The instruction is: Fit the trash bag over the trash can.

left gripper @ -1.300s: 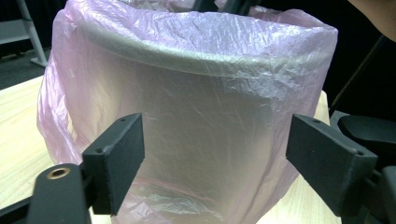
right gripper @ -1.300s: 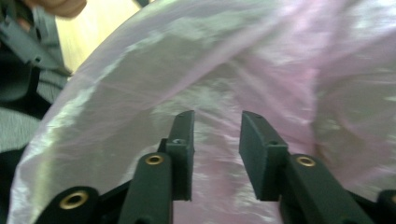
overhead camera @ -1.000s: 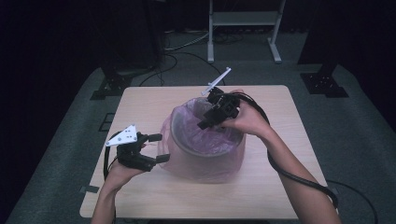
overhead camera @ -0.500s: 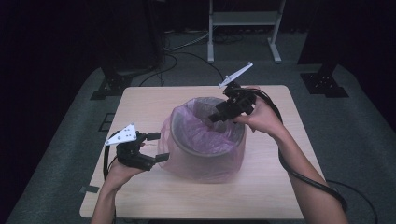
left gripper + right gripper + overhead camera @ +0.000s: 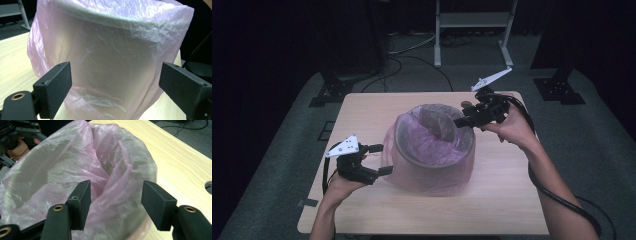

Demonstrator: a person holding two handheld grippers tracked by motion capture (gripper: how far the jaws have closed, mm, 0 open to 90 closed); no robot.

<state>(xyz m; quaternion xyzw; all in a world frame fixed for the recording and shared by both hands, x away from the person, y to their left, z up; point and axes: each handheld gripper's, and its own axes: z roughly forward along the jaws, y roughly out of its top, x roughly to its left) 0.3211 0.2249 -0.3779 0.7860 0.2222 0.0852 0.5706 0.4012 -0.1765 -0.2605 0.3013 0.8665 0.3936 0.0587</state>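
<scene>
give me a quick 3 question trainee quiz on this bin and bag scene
1. True or false: the pink bag is draped over the bin's rim.
2. Which gripper is at the bin's far rim? A left B right
3. What does the bin stand on?

Key: 1 true. 2 B: the right gripper, jaws open, nothing pinched, just been opening; the left gripper is open beside the bin's wall. 3 the wooden table.

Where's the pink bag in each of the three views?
High view: the pink bag lines the bin at table centre, draped over its rim and sides.
Left gripper view: the bag's draped side stands just beyond the open jaws.
Right gripper view: its mouth and folds lie past the open jaws.
Shared landmark: the wooden table.
</scene>
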